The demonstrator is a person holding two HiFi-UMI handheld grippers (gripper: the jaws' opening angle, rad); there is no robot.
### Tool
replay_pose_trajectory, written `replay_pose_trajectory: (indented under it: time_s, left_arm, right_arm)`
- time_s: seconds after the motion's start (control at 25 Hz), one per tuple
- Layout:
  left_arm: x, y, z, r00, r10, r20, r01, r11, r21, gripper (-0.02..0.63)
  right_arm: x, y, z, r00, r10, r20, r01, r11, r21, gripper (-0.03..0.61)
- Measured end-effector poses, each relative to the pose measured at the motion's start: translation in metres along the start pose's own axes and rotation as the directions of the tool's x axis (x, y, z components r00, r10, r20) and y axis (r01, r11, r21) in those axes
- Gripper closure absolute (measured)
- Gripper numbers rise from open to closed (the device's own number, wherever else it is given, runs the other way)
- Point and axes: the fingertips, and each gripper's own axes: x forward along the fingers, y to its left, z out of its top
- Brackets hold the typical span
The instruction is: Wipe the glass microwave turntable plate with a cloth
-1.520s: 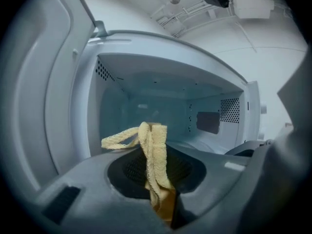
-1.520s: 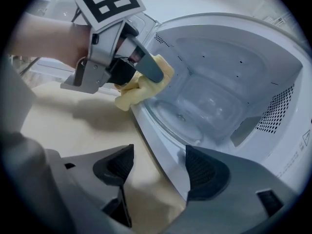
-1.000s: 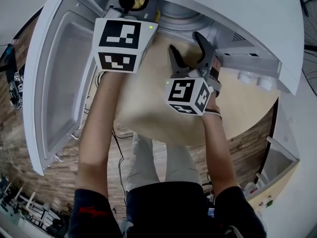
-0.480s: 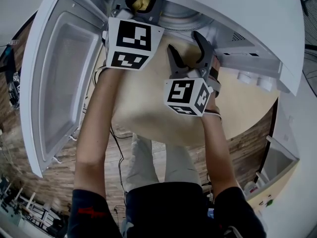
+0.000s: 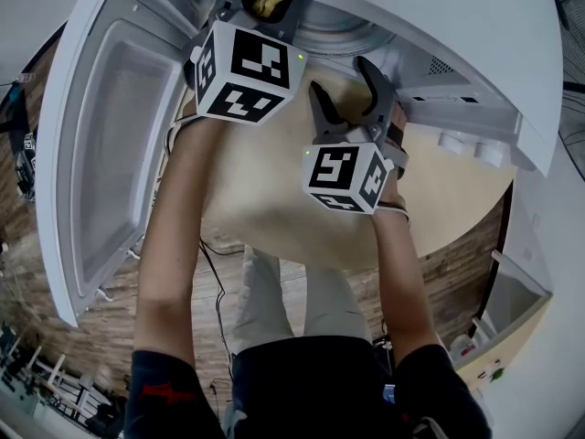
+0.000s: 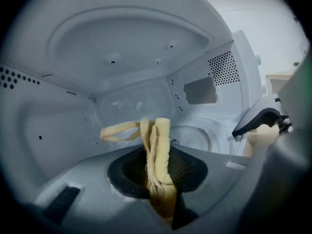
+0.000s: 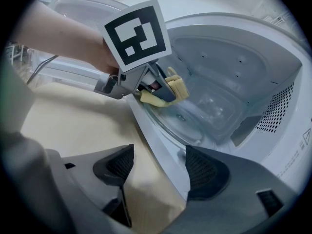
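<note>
Basically, left gripper (image 7: 168, 89) pinched the folded cloth (image 6: 156, 150) at the turntable plate (image 7: 195, 123); right gripper (image 7: 161, 172) sat spread, empty. Risk: the unbraced plate could've skidded under wiping pressure.

Soft, even light leaves a faint sheen on the round glass turntable plate (image 7: 195, 121) beyond my jaws. Edges darken, bend and blur.

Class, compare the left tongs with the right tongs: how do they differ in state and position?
The left tongs are shut on the yellow cloth; the right tongs are open and empty. The left tongs reach into the microwave over the glass plate; the right tongs sit outside it, above the table. Both point toward the open microwave.
</note>
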Motion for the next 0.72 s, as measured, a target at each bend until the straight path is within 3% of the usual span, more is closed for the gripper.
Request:
replay_pose_trajectory:
  time_s: [0.72]
  left_arm:
    - [0.014,-0.007,0.002,0.993,-0.080,-0.085,0.089,0.991,0.104,0.529]
  right_arm:
    - [0.000,0.000,0.000,1.000,-0.003,-0.005,0.003,1.000,-0.005,0.287]
